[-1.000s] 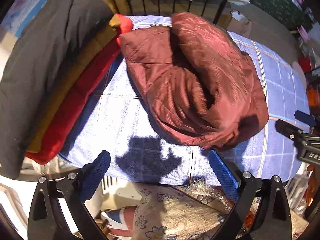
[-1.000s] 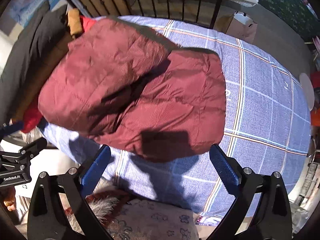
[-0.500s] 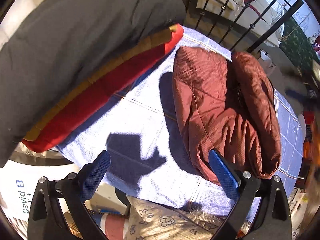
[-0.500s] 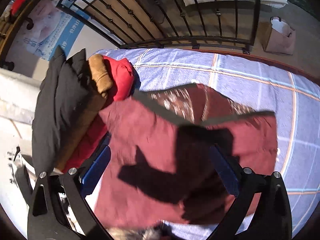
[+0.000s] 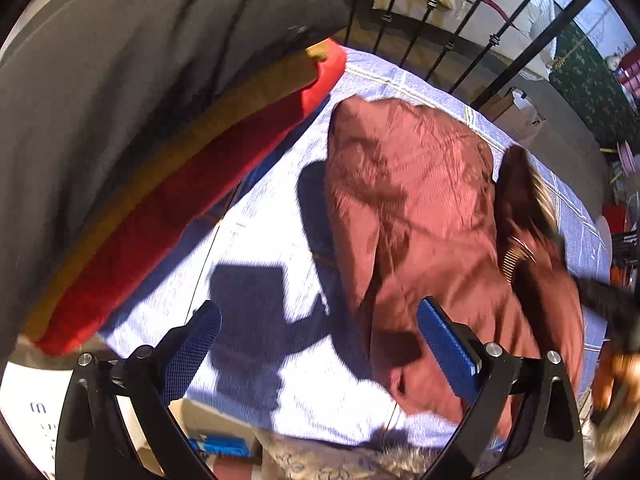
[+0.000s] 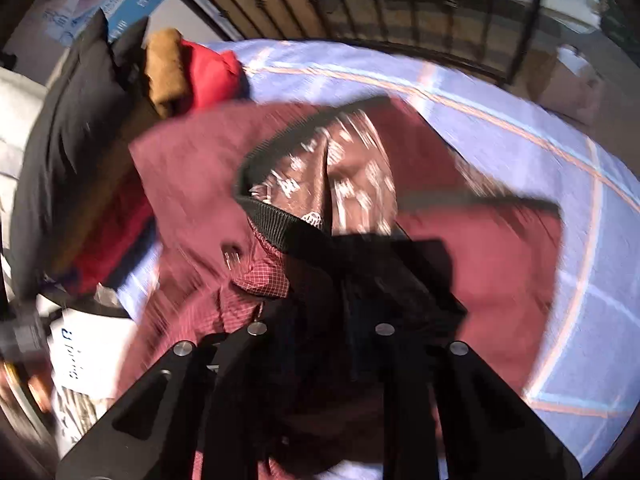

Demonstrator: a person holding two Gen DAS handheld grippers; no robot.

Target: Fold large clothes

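A large maroon padded jacket (image 5: 424, 216) lies bunched on the blue checked table cover (image 5: 256, 240). My left gripper (image 5: 316, 344) is open and empty, just above the cover at the jacket's near left edge. In the right wrist view the jacket (image 6: 188, 176) is blurred and partly lifted, with its patterned lining (image 6: 352, 172) and black ribbed hem (image 6: 280, 224) showing. My right gripper (image 6: 324, 312) is shut on the jacket's hem fabric, and its fingertips are hidden in the dark cloth.
A stack of folded clothes, black (image 5: 120, 80), mustard (image 5: 224, 120) and red (image 5: 192, 200), lies along the table's left side. A black metal railing (image 5: 452, 32) stands behind the table. A white box (image 6: 80, 364) sits below the near left edge.
My right gripper has closed on the jacket's hem and lifted it, which opened the jacket and exposed the lining. My left gripper has swung towards the folded stack and stays open.
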